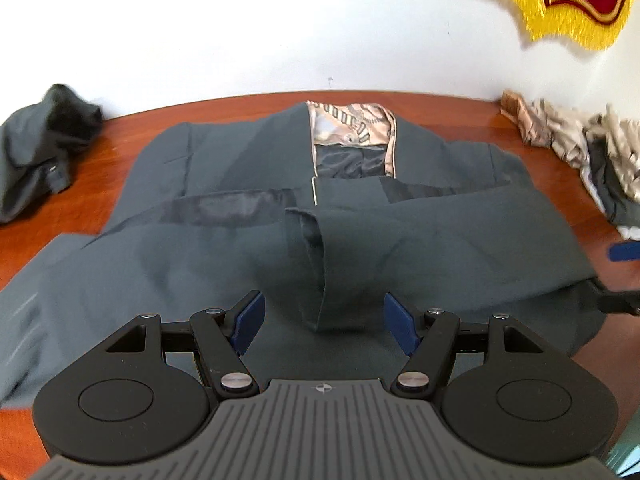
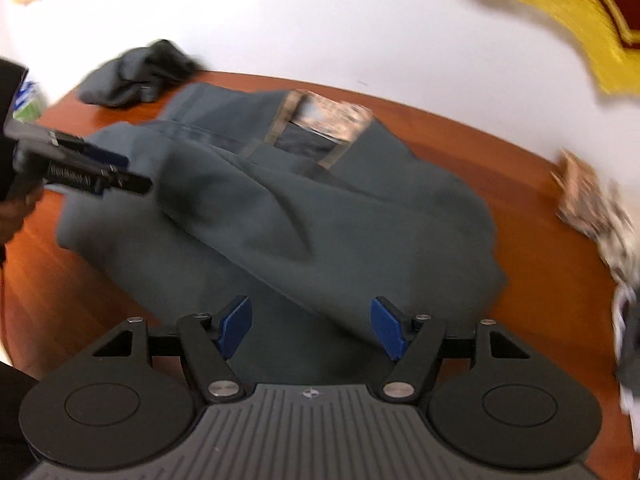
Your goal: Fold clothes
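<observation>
On the wooden table (image 1: 460, 120) a dark grey jacket (image 1: 240, 248) lies spread at centre, bare wood ringing it from 9 to 3 o'clock. Left gripper (image 1: 324, 322) and right gripper (image 2: 311, 326) hover over its near hem, jaws released, gripping nothing.

Dark grey-green jacket (image 1: 248, 256) with beige patterned lining (image 1: 352, 124) on a reddish-brown table (image 1: 116, 140). Gripper pads (image 1: 250, 322) are blue. Wall banner (image 1: 560, 0) is crimson, fringed yellow.

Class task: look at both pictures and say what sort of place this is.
Probably an office or meeting room rather than a laundry: a polished wooden table against a plain white wall, a fringed red-and-gold pennant hanging there, and a dark jacket being folded.
</observation>
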Demonstrator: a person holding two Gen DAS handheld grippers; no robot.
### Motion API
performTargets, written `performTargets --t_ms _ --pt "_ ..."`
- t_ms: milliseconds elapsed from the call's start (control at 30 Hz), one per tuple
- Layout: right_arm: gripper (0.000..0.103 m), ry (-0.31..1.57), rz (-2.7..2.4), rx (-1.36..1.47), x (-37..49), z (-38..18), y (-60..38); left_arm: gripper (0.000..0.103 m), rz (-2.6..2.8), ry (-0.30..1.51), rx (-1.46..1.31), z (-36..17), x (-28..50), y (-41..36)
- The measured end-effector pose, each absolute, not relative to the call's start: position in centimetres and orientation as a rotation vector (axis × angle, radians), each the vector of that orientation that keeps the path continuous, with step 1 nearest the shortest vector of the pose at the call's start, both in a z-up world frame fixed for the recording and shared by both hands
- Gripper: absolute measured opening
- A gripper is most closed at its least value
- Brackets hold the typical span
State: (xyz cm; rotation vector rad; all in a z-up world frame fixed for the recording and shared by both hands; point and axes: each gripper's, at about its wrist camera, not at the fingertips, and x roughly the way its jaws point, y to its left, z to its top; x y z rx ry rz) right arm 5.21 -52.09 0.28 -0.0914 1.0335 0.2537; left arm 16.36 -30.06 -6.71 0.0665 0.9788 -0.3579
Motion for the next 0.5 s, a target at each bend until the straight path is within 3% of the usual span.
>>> performTargets --t_ms 167,233,367,467,500 --pt "0.072 1.031 0.141 -0.035 2.8 -1.8 -53.9 0.066 -0.364 1.001 0.027 -8.0 19.4 -30.7" --pt "0.07 1.02 0.092 -0.014 2.2 -2.5 -54.5 0.058 -0.354 1.002 -0.001 -8.3 20.3 -30.6" --pt "0.065 0.992 0.035 -0.02 1.9 -3.6 -54.5 0.056 -0.359 1.024 -0.052 -9.0 21.7 -30.8" --pt "0.052 1.002 0.032 -0.046 2.6 -4.3 -54.1 0.041 -0.365 1.049 -0.066 -9.6 22.4 -31.2" --pt "0.05 1.005 0.032 -0.055 3.0 -4.5 -53.9 0.03 -0.37 1.051 -0.065 -9.7 22.4 -31.4"
